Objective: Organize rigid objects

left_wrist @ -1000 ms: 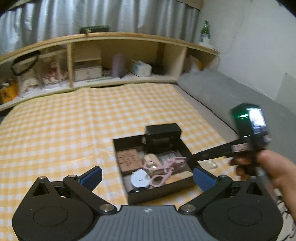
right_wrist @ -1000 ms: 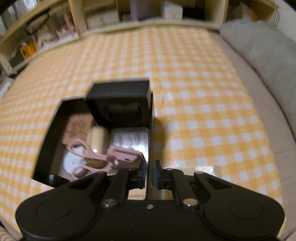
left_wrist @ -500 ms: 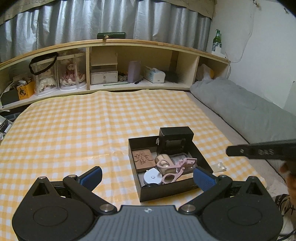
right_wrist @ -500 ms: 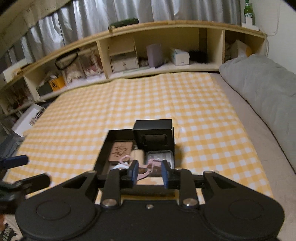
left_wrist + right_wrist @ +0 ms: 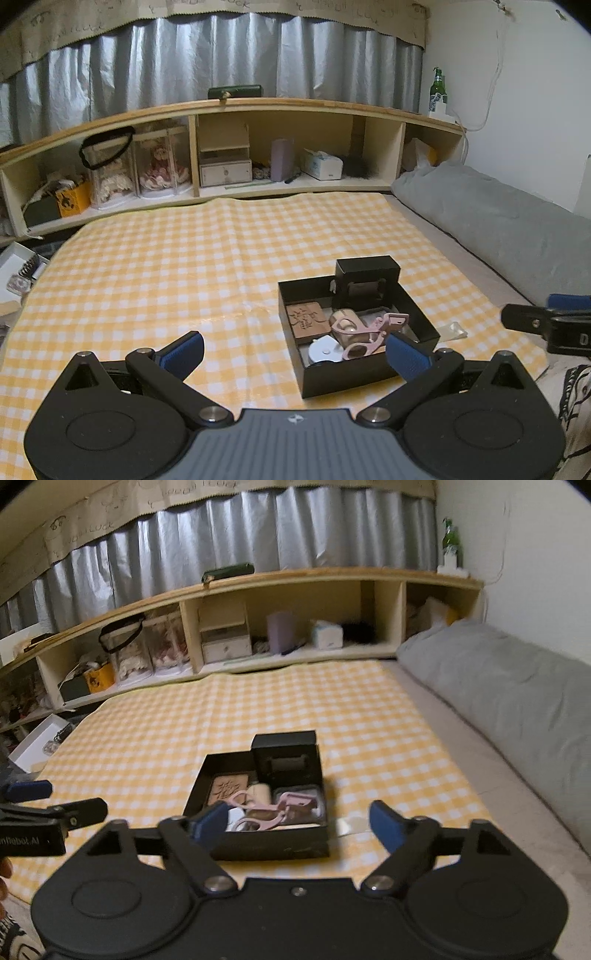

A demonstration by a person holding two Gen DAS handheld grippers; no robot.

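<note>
A second ago the right gripper (image 5: 297, 823) was shut and low over the black box (image 5: 424, 325); now it has pulled back and up, its fingers are opening wide with nothing between them, so I think the pink tool (image 5: 369, 330) was just dropped in. The left gripper (image 5: 295, 350) is wide and empty. The box sits at about 3 o'clock on the yellow checked cloth (image 5: 184, 266), full of small things.

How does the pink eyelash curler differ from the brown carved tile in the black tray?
The pink eyelash curler is slim, looped and open-framed; the brown carved tile is a solid flat square. The curler lies slanted on top of other items; the tile lies flat at the tray's left side. Both sit inside the black tray.
</note>
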